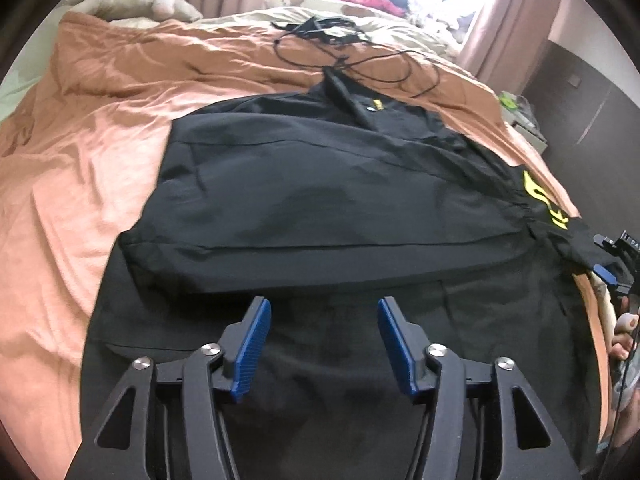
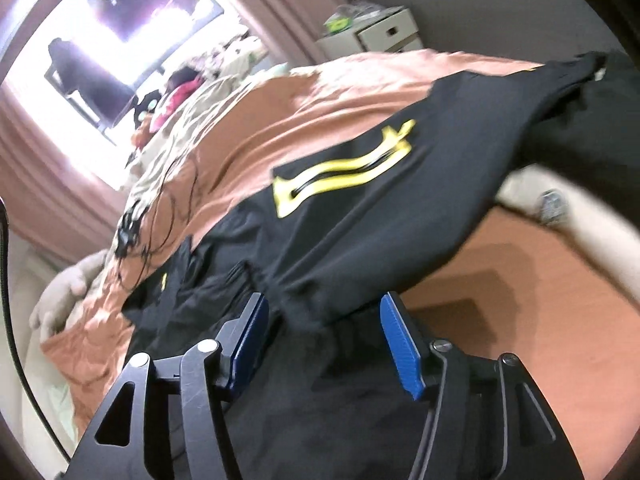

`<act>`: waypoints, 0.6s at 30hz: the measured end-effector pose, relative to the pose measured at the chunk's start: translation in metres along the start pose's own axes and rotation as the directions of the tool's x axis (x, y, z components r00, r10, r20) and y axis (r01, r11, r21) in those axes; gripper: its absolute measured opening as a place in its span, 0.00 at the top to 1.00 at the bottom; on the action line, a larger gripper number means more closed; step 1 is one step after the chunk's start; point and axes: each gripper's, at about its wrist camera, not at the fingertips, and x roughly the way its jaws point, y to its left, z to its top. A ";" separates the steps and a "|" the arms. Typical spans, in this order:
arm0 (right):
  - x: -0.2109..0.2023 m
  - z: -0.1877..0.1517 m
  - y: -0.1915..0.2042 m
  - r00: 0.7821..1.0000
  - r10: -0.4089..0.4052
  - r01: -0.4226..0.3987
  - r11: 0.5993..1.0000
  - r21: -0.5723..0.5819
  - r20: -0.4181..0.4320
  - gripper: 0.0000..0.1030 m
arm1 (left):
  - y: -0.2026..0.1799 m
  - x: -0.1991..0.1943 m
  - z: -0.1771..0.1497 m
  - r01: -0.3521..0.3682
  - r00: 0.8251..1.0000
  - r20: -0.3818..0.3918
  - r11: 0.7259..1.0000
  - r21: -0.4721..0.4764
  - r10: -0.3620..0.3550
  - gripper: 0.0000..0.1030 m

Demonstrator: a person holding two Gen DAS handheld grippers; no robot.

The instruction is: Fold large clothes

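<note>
The garment [image 1: 320, 200] lay spread on the bedspread [image 1: 100, 140], its far half folded over the near half. Behind it a tangle of cables [image 1: 352, 60] rested on the bedspread, with a pillow [image 1: 132, 6] at the far left corner. A bedside cabinet [image 2: 376, 38] stood beyond the bed's right edge. The garment's right end seemed lifted off the bedspread, though blur made that uncertain.

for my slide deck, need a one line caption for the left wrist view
Open left tongs hover over a partly folded black garment on an orange bedsheet.
</note>
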 end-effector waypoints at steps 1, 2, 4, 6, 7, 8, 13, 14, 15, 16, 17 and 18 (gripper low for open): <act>-0.003 0.002 -0.005 1.000 -0.003 0.003 1.000 0.010 0.006 0.43 | -0.004 -0.001 0.000 0.004 1.000 0.004 1.000 0.007 -0.004 0.30; -0.007 0.006 -0.014 1.000 -0.010 0.010 1.000 0.026 0.017 0.43 | -0.007 -0.002 0.000 0.007 1.000 0.011 1.000 0.014 -0.007 0.27; -0.013 0.012 -0.025 0.999 -0.022 0.021 0.999 0.044 0.033 0.43 | -0.015 -0.004 0.000 0.007 1.000 0.020 0.999 0.033 -0.007 0.26; -0.017 0.016 -0.034 0.998 -0.034 0.031 0.998 0.058 0.047 0.43 | -0.020 -0.004 0.000 0.009 1.000 0.019 0.999 0.040 -0.010 0.26; -0.018 0.018 -0.039 0.998 -0.037 0.033 0.997 0.068 0.052 0.43 | -0.022 -0.003 0.000 0.009 1.000 0.018 0.999 0.041 -0.010 0.26; -0.018 0.020 -0.043 0.998 -0.036 0.031 0.996 0.079 0.055 0.43 | -0.022 -0.002 0.000 0.009 1.000 0.017 0.999 0.042 -0.009 0.26; -0.008 0.030 -0.061 0.999 -0.008 0.003 0.993 0.117 0.050 0.43 | -0.026 0.005 -0.001 -0.004 1.000 0.008 0.999 0.053 0.004 0.26; -0.006 0.032 -0.064 0.999 0.007 -0.013 0.992 0.124 0.051 0.43 | -0.026 0.007 -0.001 -0.007 1.000 0.005 0.998 0.056 0.007 0.26; -0.004 0.033 -0.068 0.998 0.020 -0.027 0.991 0.129 0.054 0.43 | -0.026 0.009 0.000 -0.013 1.000 0.000 0.998 0.059 0.013 0.26; -0.001 0.034 -0.070 0.998 0.028 -0.035 0.990 0.134 0.055 0.43 | -0.026 0.010 -0.001 -0.016 1.000 -0.002 0.998 0.059 0.017 0.26; 0.001 0.035 -0.072 0.998 0.031 -0.039 0.990 0.138 0.054 0.43 | -0.026 0.012 -0.001 -0.018 1.000 -0.005 0.998 0.059 0.019 0.26; 0.004 0.036 -0.076 0.998 0.041 -0.049 0.988 0.149 0.053 0.43 | -0.024 0.014 -0.001 -0.021 1.000 -0.009 0.998 0.058 0.022 0.26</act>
